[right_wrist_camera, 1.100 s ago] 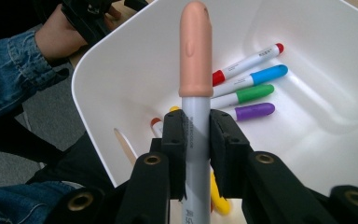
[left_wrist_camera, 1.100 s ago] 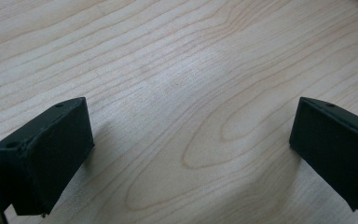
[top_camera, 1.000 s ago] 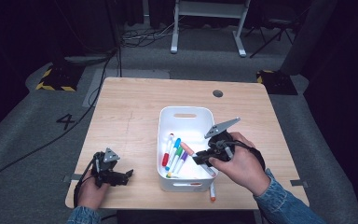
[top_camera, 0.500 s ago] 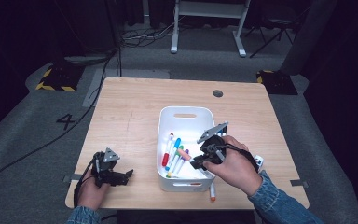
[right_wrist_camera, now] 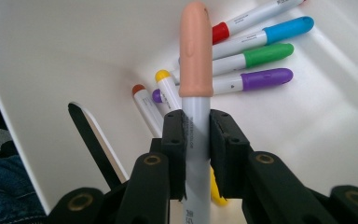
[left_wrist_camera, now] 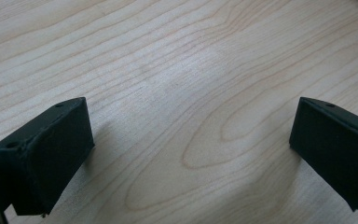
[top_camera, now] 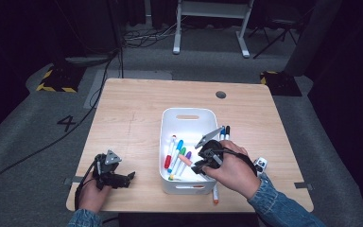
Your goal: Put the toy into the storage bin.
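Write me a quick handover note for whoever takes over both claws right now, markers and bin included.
Right claw: shut on the peach-capped marker, held over the inside of the white bin.
Left claw: open, nothing between its jaws, low over the bare wooden table at the near left corner.
In the bin: red, blue, green, purple and yellow capped markers, plus others partly hidden.
Left: judging by the layout, release the peach one into the bin, then collect those outside it: two dark-capped markers by the right wall and an orange-tipped marker at the near edge.
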Demonstrator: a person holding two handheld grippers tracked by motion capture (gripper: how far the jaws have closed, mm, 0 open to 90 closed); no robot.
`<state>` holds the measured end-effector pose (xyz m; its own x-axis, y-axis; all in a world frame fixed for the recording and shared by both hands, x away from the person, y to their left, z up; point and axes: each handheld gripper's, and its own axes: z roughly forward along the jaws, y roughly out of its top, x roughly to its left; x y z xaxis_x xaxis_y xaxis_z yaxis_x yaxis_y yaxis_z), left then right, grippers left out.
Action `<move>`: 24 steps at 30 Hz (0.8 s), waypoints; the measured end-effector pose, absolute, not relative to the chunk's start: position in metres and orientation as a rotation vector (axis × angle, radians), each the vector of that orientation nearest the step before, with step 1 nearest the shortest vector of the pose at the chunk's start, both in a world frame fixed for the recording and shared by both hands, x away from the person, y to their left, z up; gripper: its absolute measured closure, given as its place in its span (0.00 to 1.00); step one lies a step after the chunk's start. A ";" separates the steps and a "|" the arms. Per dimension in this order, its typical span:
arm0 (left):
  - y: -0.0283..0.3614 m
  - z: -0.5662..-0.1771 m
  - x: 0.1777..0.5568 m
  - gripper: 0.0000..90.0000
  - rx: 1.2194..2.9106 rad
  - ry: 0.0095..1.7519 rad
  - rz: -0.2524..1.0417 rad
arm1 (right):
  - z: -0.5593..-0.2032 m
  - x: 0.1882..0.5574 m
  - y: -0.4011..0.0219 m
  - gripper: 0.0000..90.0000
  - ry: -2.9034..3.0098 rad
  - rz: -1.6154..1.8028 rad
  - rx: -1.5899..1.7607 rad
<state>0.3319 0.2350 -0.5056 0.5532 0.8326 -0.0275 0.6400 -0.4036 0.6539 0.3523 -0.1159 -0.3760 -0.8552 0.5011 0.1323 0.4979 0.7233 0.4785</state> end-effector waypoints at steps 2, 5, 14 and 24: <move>0.235 -0.506 0.332 0.00 2.171 1.178 0.405 | -0.377 0.352 -0.115 0.86 2.912 0.795 0.845; 0.235 -0.506 0.332 0.00 2.172 1.179 0.406 | -0.379 0.353 -0.114 0.85 2.920 0.804 0.839; 0.235 -0.506 0.332 0.00 2.171 1.179 0.405 | -0.367 0.351 -0.124 0.65 2.834 0.933 0.820; 0.235 -0.506 0.332 0.00 2.172 1.179 0.406 | -0.346 0.348 -0.144 0.67 2.771 0.987 0.890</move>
